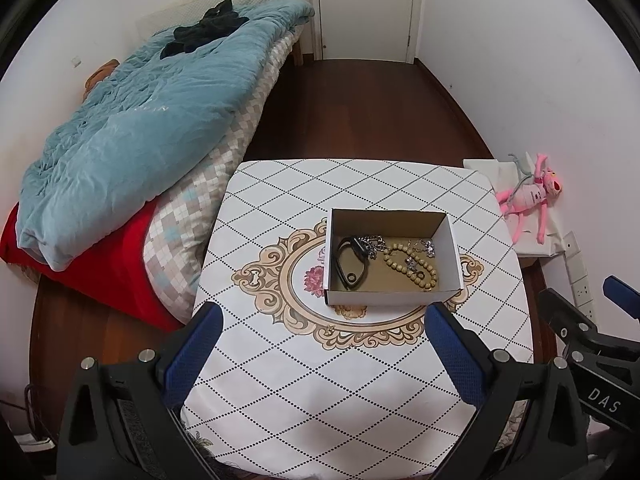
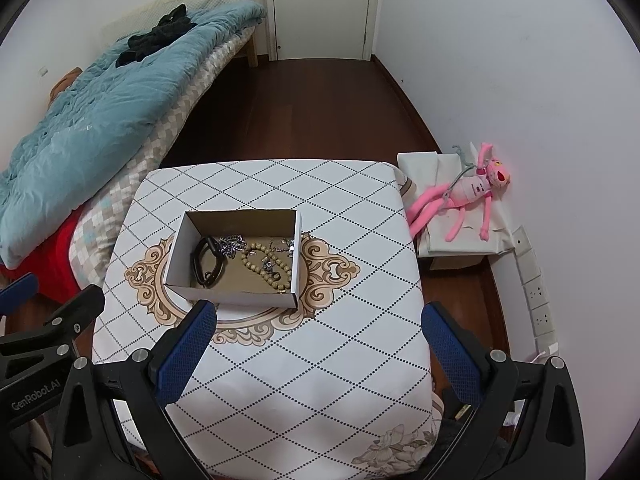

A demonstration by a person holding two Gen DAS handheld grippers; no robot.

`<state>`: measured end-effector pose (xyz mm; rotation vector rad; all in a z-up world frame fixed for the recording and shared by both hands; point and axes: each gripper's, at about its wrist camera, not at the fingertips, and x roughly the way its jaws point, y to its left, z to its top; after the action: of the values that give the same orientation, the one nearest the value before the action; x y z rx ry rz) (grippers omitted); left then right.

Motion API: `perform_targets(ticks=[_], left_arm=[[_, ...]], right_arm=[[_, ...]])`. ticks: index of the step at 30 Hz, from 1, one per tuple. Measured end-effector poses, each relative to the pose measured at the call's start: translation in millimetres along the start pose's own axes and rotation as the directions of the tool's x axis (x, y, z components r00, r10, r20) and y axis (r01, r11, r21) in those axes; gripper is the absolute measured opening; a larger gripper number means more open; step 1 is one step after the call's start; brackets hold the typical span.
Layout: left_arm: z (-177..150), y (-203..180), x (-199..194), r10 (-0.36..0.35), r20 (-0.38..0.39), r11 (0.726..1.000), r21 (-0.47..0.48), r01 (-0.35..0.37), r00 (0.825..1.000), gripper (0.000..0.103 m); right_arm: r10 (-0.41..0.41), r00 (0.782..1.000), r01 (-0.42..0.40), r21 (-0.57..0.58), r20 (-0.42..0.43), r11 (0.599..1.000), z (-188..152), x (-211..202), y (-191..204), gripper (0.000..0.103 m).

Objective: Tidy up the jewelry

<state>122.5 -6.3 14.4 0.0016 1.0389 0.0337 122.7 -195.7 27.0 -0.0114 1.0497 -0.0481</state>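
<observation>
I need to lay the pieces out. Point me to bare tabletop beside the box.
Bare cloth lies between the box and the table's near edge, and right of the box toward the pink toy. Inside the box is crowded: beads, chain, black band.

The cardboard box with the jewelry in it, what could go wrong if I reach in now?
The silver chain lies tangled against the black bracelet and touches the wooden bead bracelet, so lifting one may drag the others. The cardboard box looks light and sits loose on the tablecloth; a finger of the open left gripper catching its wall could shove it.
</observation>
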Motion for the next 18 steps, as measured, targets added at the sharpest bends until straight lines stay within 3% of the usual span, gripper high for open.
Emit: perform_targets(ticks=[18], left_arm=[[-1.3,1.5,-1.1,0.000,0.004,1.000,-0.004,0.000,1.000,0.103]], right_arm=[[-0.013,1.000,0.013,0.000,0.001,1.000,1.7,-0.5,-1.6,0.103]])
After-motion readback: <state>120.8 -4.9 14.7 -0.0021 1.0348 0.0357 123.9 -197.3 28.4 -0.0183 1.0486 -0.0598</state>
